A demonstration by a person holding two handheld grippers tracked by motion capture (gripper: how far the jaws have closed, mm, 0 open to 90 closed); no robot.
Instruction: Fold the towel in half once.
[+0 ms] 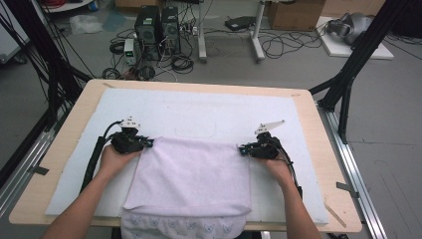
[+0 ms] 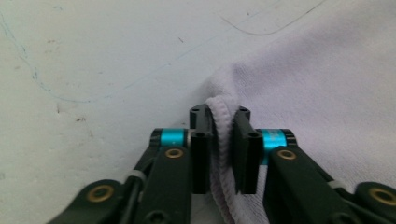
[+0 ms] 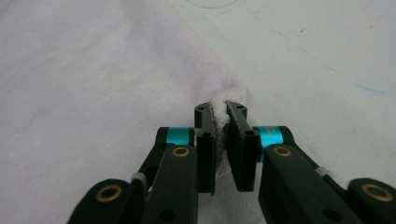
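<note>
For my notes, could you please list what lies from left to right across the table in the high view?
Bare mat → left claw → towel → right claw → bare mat → table edge.

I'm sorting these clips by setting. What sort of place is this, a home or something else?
Most likely a lab or workshop, not a home. Two computer towers stand on the bare floor amid loose cables, black frame struts flank the table, and the towel lies on a white mat.
</note>
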